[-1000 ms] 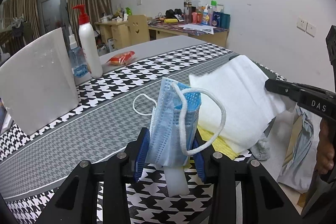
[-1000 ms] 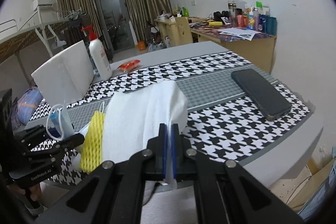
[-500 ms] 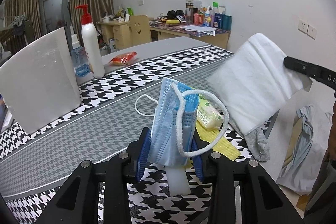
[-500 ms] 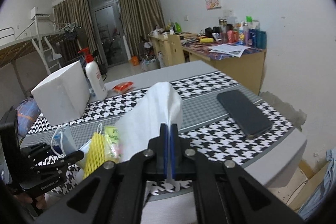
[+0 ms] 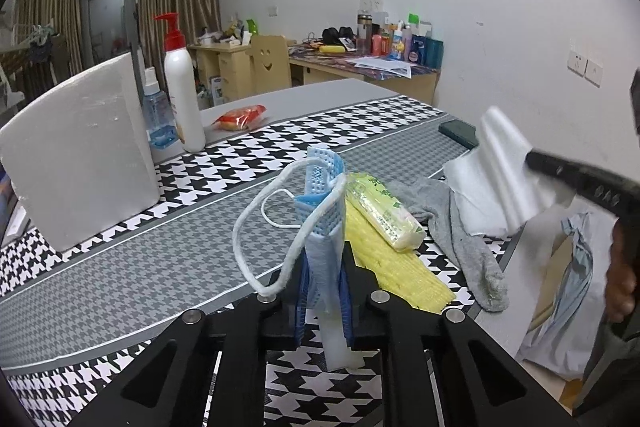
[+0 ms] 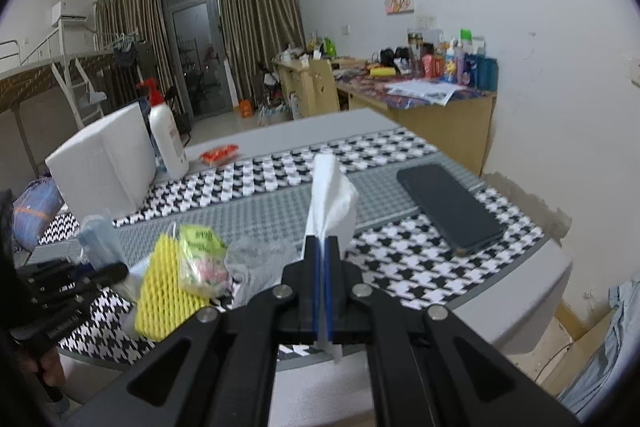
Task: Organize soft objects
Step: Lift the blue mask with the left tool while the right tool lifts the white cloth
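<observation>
Your left gripper [image 5: 322, 291] has its fingers pinching the folded blue face mask [image 5: 322, 223] near its lower edge, so the mask stands upright with its white ear loop [image 5: 256, 227] hanging free to the side, clear of the table [image 5: 160, 247]; a low pinch like that keeps the folded layers from slipping apart. Your right gripper [image 6: 322, 267] has its fingers pressed together on one edge of the white cloth [image 6: 330, 195], which rises above the tips and sags to either side, since a single edge grip gives soft fabric no support. On the checked table just ahead of the mask lie the other soft things: a yellow foam net [image 5: 396, 267] with a pack of tissues [image 5: 380, 207] resting on it, and a grey sock [image 5: 460, 227] touching the net's far side. A dark phone [image 6: 448, 207] lies apart at the right end, and a white foam box [image 5: 80, 155] stands to the left, seemingly the likeliest place for your load.
</observation>
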